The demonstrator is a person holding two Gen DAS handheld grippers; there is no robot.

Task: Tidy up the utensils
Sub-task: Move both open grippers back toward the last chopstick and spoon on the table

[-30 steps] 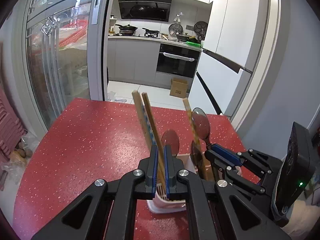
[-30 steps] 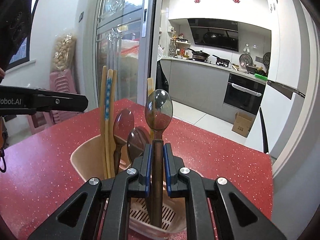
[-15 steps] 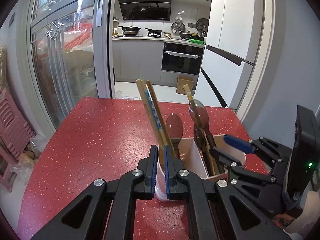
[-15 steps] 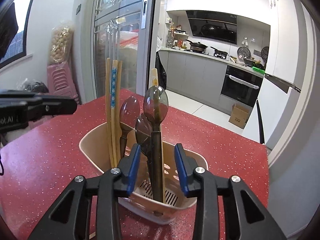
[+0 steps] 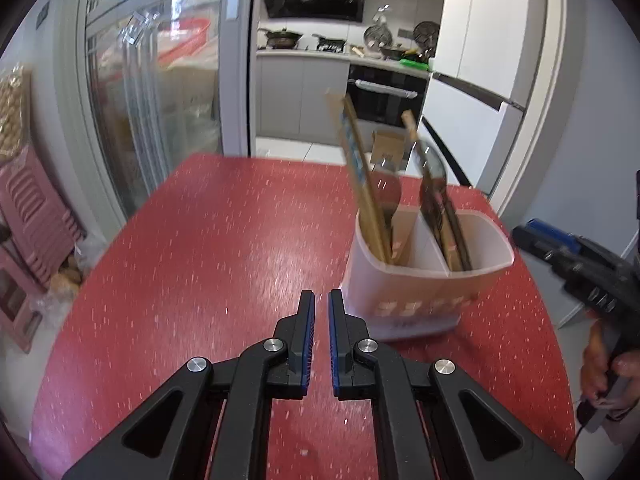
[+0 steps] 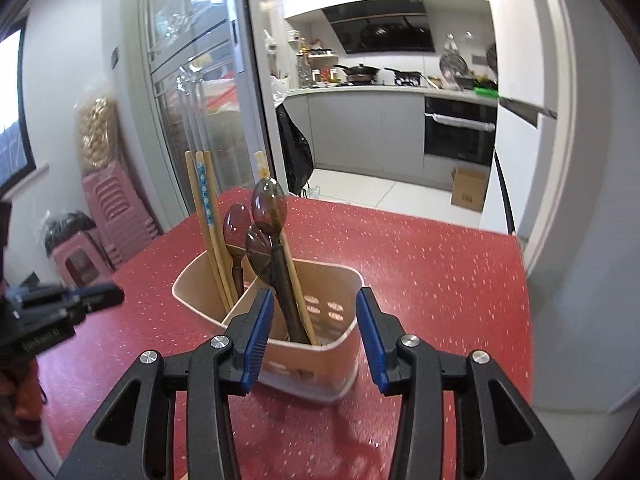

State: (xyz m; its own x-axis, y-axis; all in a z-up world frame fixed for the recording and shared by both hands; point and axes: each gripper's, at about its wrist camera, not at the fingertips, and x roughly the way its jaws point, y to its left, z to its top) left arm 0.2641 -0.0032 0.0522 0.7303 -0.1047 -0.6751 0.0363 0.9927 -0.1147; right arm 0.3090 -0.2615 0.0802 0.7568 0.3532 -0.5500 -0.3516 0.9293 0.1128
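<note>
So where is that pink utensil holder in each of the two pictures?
Left wrist view: the utensil holder stands right of centre on the red table, beyond the tongs.
Right wrist view: it sits low in the centre, framed by the open right tongs.
Shared landmark: the black oven behind.

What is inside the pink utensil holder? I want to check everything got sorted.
The holder has two compartments. One holds chopsticks and a brown spoon; the other holds two brown spoons and one chopstick. Their lower ends are hidden by the walls.
</note>
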